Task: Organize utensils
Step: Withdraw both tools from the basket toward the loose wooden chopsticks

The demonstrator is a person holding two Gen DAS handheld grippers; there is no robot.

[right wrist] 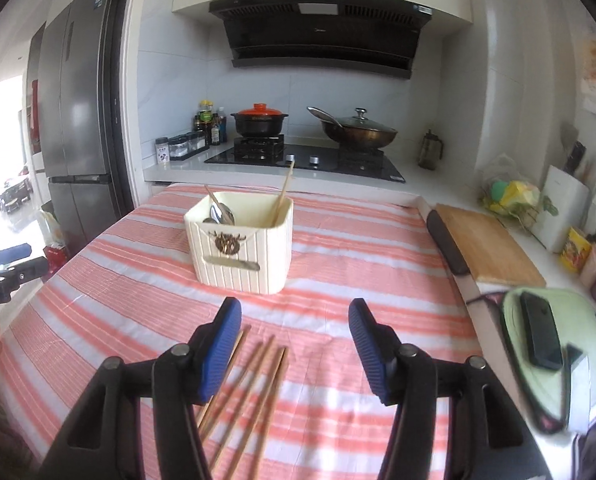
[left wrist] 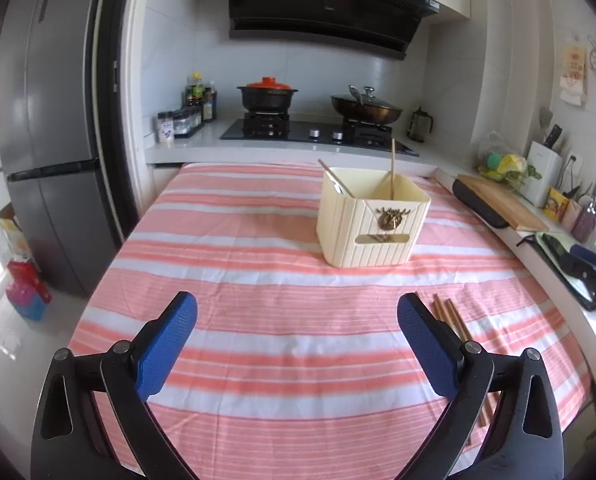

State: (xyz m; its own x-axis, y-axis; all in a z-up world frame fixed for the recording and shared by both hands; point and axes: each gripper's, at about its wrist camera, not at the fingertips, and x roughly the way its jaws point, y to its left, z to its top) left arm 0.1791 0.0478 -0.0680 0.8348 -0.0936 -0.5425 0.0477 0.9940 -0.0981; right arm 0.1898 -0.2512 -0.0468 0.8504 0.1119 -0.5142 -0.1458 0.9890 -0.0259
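A cream two-compartment utensil holder [left wrist: 372,226] stands on the pink striped tablecloth [left wrist: 257,280]; it also shows in the right wrist view [right wrist: 241,244]. One compartment holds metal spoons [right wrist: 221,212], the other a single wooden chopstick [right wrist: 283,192]. Several loose wooden chopsticks [right wrist: 249,384] lie on the cloth below my right gripper [right wrist: 295,344], which is open and empty. In the left wrist view they [left wrist: 452,320] lie just right of my left gripper [left wrist: 298,344], which is open and empty above the cloth.
A wooden cutting board [right wrist: 488,244] and a green tray with a dark phone [right wrist: 542,332] lie along the right counter. A stove with a red-lidded pot [right wrist: 259,120] and a wok [right wrist: 358,130] stands behind the table. A fridge [left wrist: 53,140] is on the left.
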